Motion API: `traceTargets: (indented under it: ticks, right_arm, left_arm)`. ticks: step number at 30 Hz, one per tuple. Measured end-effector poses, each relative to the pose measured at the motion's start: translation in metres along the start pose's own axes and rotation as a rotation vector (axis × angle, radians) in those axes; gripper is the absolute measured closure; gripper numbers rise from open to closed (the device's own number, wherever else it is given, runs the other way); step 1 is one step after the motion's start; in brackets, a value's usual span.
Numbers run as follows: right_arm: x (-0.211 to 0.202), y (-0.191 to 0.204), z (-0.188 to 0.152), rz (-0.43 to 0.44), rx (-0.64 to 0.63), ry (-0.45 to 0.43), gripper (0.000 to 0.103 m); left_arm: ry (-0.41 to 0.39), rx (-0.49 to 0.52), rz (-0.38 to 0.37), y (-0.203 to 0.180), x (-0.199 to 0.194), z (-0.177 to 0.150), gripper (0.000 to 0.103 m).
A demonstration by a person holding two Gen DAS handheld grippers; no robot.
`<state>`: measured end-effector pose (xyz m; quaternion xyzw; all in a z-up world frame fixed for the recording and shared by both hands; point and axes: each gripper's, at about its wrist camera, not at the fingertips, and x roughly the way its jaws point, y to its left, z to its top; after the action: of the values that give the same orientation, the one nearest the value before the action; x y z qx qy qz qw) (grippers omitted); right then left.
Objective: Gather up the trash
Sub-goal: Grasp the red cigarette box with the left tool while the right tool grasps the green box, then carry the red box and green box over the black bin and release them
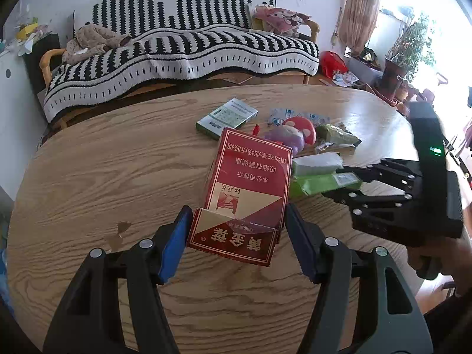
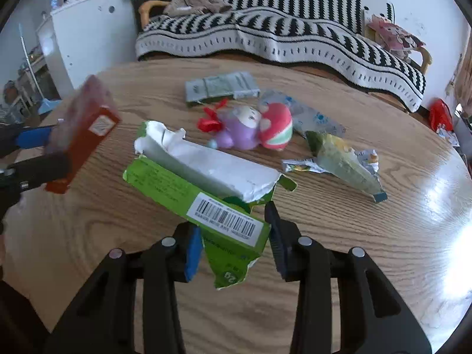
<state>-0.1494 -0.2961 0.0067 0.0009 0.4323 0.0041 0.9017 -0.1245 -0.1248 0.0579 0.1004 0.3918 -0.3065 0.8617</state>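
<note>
The left gripper [image 1: 236, 230] holds the red cigarette box [image 1: 250, 183] between its jaws, long axis pointing forward above the desk [image 1: 118, 153]. The right gripper [image 2: 233, 236] grips the torn green carton [image 2: 203, 188], apparently lifted; the crumpled green wrapper [image 2: 345, 162] lies ahead to its right, nearer that hand.

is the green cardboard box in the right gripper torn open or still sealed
Torn open: the green cardboard box shows ragged edges and its white inside along the top while the right gripper pinches its barcode end.
</note>
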Motion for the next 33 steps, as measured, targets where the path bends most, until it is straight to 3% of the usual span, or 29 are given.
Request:
traceTargets:
  ticks: [8,15,20,24,33]
  right_arm:
    - [-0.056,-0.026,-0.011,0.01,0.09,-0.065,0.064]
    - [-0.131,-0.102,-0.067,-0.118,0.27,-0.108,0.064]
    - [-0.2,-0.171,-0.131,-0.238,0.43,-0.154,0.064]
    - [-0.263,-0.228,-0.21,-0.363,0.56,-0.162,0.064]
    - [-0.372,-0.313,-0.398,-0.585,0.861,-0.11,0.064]
  left_arm:
    - [-0.024,-0.001,-0.013,-0.025,-0.011,0.012,0.04]
    - [-0.047,0.022,-0.072,-0.088,-0.01,0.034,0.04]
    - [-0.053,0.081,-0.165,-0.177,-0.004,0.047,0.04]
    - [-0.037,0.154,-0.27,-0.267,0.002,0.044,0.04]
    - [0.082,0.384,-0.536,-0.487,0.014,-0.019,0.04]
